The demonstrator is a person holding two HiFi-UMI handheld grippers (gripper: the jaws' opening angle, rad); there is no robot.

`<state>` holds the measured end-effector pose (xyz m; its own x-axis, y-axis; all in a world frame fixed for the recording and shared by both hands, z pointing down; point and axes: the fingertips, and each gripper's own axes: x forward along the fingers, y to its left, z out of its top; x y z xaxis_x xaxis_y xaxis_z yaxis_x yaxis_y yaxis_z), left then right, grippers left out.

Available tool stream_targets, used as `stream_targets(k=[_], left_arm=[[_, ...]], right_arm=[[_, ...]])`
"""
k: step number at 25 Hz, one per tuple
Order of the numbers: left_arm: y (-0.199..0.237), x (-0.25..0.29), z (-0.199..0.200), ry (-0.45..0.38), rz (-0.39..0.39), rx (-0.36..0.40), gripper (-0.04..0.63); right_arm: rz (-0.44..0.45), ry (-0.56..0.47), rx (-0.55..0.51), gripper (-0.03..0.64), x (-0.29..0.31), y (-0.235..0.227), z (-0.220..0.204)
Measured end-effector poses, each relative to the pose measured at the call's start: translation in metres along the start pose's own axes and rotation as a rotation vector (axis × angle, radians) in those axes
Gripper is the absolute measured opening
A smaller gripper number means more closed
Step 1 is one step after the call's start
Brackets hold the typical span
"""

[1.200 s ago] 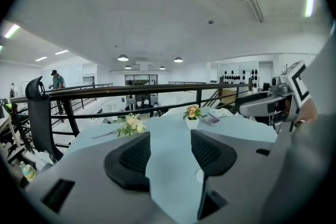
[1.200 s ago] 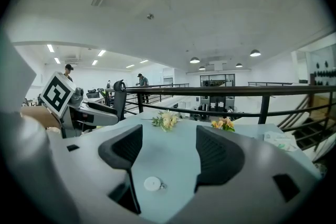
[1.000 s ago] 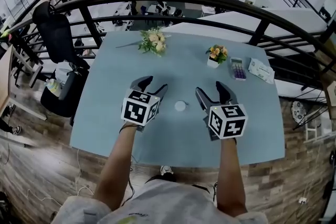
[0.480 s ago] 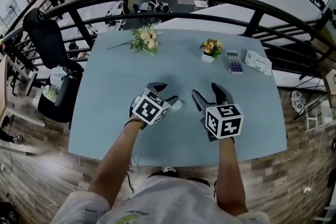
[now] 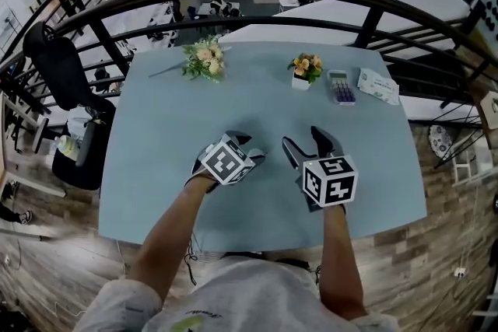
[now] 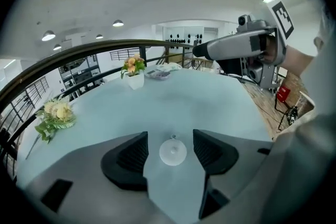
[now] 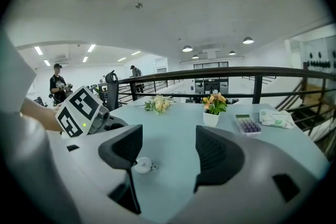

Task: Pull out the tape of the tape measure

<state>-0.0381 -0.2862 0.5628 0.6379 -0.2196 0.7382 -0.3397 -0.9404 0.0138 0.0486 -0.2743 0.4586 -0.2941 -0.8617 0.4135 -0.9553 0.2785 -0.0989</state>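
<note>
While the left gripper [image 5: 247, 149] and the right gripper [image 5: 304, 139], two in all, are held over one blue table [image 5: 171, 128], one round white tape measure [image 6: 172, 150] is seen lying on it, between the left jaws. Those jaws have just been opened wider and are not pressed on it. The right jaws are spread wide apart too. One white pot [image 5: 300, 82] is filled with orange flowers [image 5: 306, 64]. One bunch of flowers [image 5: 204, 58], one calculator [image 5: 339, 86] and one tissue pack [image 5: 377, 85] are laid near the far edge.

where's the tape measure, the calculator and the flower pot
tape measure [image 6: 172, 151], left gripper view, middle of its round white case
calculator [image 5: 340, 89], head view, its purple keys
flower pot [image 7: 211, 118], right gripper view, front of the white pot
</note>
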Motion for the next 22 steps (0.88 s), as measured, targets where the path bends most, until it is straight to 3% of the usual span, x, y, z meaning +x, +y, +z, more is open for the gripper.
stream_targets(k=[8, 22], left_arm=[[-0.009, 0.023, -0.018, 0.073, -0.077, 0.045, 0.278], [-0.009, 0.044, -0.038, 0.13, -0.121, 0.076, 0.272]], right_arm=[[-0.016, 0.005, 0.018, 0.302, 0.005, -0.006, -0.011], [-0.025, 0.032, 0.031, 0.301, 0.012, -0.007, -0.028]])
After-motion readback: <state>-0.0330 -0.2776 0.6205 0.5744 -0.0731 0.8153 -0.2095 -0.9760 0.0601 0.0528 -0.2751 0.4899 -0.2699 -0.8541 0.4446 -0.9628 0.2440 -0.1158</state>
